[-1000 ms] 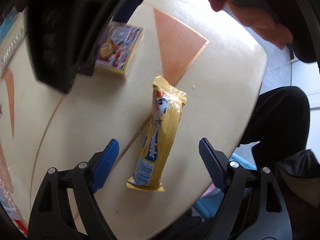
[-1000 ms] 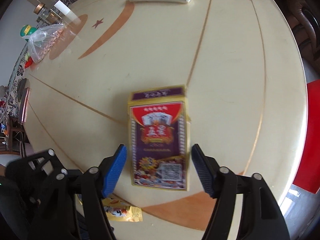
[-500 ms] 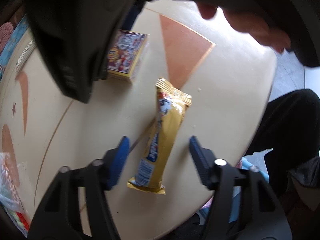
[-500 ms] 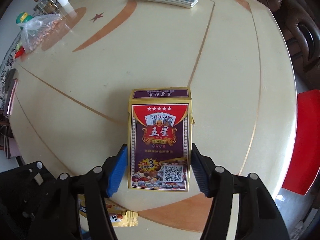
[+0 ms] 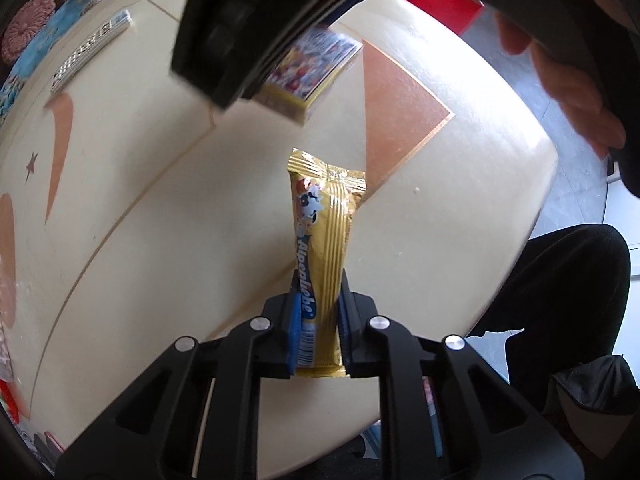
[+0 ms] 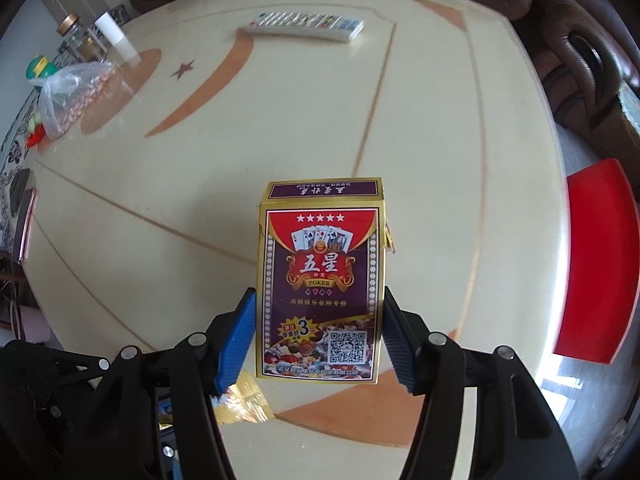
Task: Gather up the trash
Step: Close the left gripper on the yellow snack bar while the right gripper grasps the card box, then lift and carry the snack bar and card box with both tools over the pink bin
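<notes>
Left gripper (image 5: 318, 320) – blue pads pressed against both sides of a yellow candy wrapper (image 5: 324, 248), pinching its lower end. The wrapper's far end reaches up toward mid-frame over the cream table (image 5: 160, 240).

Right gripper (image 6: 316, 332) – pads against both long sides of a playing-card box (image 6: 320, 280), holding it; the box stands mid-frame in the right wrist view, top flap closed, contents not visible. In the left wrist view the same box sits upper centre, partly hidden behind the dark body of the right tool, with a hand (image 5: 568, 80) at upper right.

Containers on the table, upper left of the right wrist view:
- clear plastic bag (image 6: 72, 96) with pale pinkish bits inside, too small to tell what
- glass jar (image 6: 78, 38) with a brass-coloured lid, contents unclear
- white cylinder (image 6: 116, 38) just beside the jar

A remote control (image 6: 306, 26) lies at the table's far edge, top centre. Red chair (image 6: 600, 256) at right, beyond the table edge.
</notes>
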Action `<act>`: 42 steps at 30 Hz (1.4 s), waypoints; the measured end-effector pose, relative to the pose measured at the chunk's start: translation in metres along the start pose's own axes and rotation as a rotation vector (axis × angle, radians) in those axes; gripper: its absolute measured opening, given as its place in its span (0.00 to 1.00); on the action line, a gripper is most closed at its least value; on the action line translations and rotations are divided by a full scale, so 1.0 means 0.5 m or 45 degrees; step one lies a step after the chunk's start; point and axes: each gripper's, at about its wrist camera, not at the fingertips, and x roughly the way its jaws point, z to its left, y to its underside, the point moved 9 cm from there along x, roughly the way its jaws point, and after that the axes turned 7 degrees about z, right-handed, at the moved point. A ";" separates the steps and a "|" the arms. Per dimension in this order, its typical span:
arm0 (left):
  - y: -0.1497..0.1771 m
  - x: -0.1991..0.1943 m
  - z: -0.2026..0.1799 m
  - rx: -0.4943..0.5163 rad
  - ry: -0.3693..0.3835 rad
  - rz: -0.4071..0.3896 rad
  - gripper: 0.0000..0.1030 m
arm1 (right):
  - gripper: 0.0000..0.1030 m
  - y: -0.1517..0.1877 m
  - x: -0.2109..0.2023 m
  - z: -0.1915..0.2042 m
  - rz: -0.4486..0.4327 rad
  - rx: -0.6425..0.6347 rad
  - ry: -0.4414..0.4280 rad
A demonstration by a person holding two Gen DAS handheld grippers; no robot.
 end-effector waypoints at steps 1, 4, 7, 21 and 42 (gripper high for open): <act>0.002 -0.003 0.002 -0.012 0.007 -0.005 0.16 | 0.56 0.000 -0.008 -0.005 -0.014 0.015 -0.005; 0.008 -0.025 0.008 -0.048 0.003 -0.058 0.16 | 0.56 0.005 -0.032 -0.013 -0.046 0.041 -0.023; 0.010 -0.064 0.030 -0.091 -0.013 -0.110 0.16 | 0.56 0.010 -0.066 -0.017 -0.087 0.049 -0.015; 0.099 -0.287 0.060 -0.245 -0.107 -0.345 0.16 | 0.56 0.108 -0.279 0.036 -0.296 0.001 0.031; 0.291 -0.379 -0.057 -0.257 -0.130 -0.474 0.16 | 0.56 0.399 -0.422 0.214 -0.420 -0.141 0.009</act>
